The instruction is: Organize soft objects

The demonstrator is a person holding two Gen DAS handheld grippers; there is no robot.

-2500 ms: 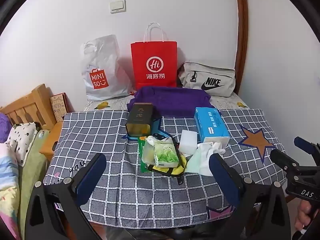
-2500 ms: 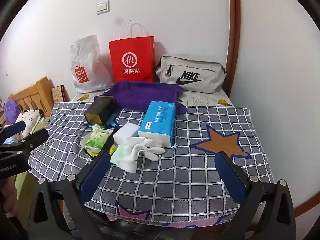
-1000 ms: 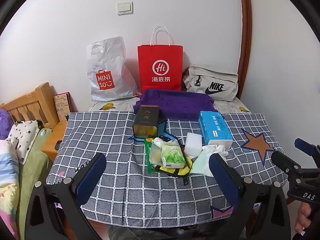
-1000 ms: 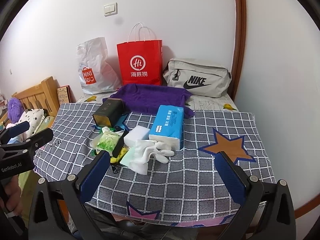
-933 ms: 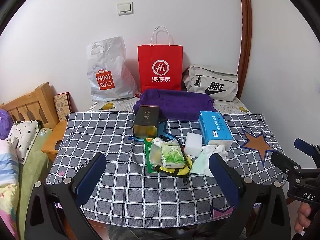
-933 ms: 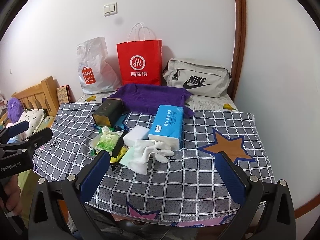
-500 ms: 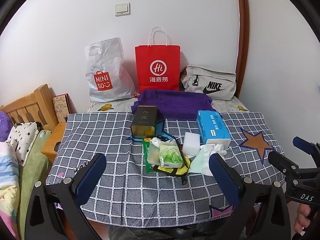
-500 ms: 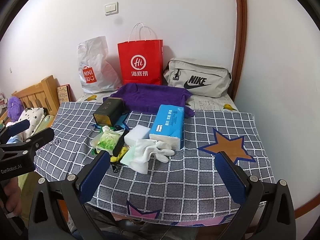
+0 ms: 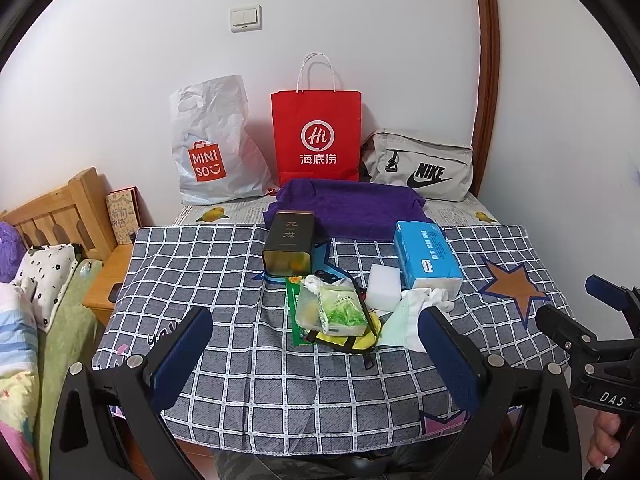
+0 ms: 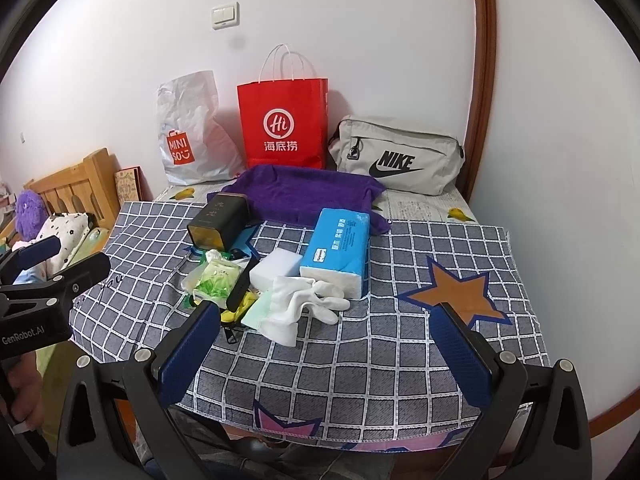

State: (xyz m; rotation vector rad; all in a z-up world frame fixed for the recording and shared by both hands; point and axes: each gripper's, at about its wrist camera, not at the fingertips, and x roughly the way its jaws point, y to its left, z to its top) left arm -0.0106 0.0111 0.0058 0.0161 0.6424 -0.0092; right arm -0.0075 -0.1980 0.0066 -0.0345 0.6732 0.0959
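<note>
A pile of soft things lies mid-table on the checked cloth [image 9: 208, 264]: a blue tissue pack [image 9: 426, 254] [image 10: 340, 246], a white sponge block [image 9: 383, 283] [image 10: 276, 269], white gloves [image 9: 430, 298] [image 10: 308, 300], a green tissue packet [image 9: 340, 310] [image 10: 216, 278] and a purple towel [image 9: 352, 204] [image 10: 308, 192] behind. My left gripper [image 9: 316, 356] is open and empty at the near edge, short of the pile. My right gripper [image 10: 326, 350] is open and empty, also short of the pile; it shows at the right of the left wrist view [image 9: 576, 308].
A dark tin [image 9: 289, 248] lies on its side by the pile. Along the wall stand a white Miniso bag [image 9: 208, 148], a red paper bag [image 9: 316, 136] and a grey Nike pouch [image 9: 420, 168]. A wooden bed frame [image 9: 60, 208] and bedding are on the left.
Both grippers have drawn back and risen a little from the table since 2.5 s ago, so the pile looks smaller. Both stay open. Nothing on the table has moved.
</note>
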